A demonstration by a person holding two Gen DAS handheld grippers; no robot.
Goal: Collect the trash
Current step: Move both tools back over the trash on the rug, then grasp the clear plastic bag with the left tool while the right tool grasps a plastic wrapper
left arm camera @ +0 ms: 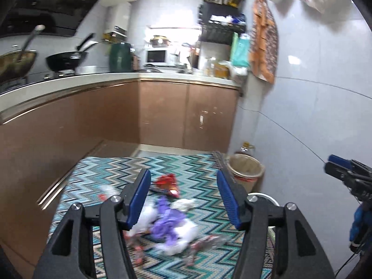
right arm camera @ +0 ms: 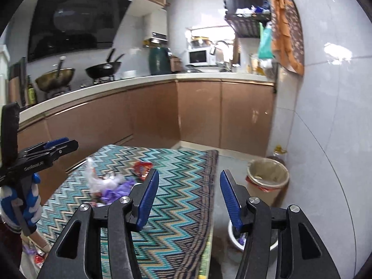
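Trash lies on a zigzag rug (left arm camera: 111, 174): a red snack wrapper (left arm camera: 166, 182), a purple glove (left arm camera: 168, 224) tangled with white plastic (left arm camera: 186, 232), a crumpled white tissue (left arm camera: 184, 203). My left gripper (left arm camera: 183, 195) is open and empty, above the pile. A beige bin (left arm camera: 245, 171) stands by the right wall. In the right wrist view my right gripper (right arm camera: 189, 194) is open and empty over the rug's right edge, between the pile (right arm camera: 111, 184) and the beige bin (right arm camera: 267, 177). The wrapper (right arm camera: 141, 167) lies beyond it. The left gripper (right arm camera: 46, 151) shows at the left.
Brown kitchen cabinets (left arm camera: 162, 116) run along the left and far side. A white bucket (right arm camera: 234, 240) holding purple scraps sits under my right gripper. The tiled wall (right arm camera: 325, 116) bounds the right. A bottle (right arm camera: 279, 151) stands behind the bin. More scraps (right arm camera: 34, 253) lie at the lower left.
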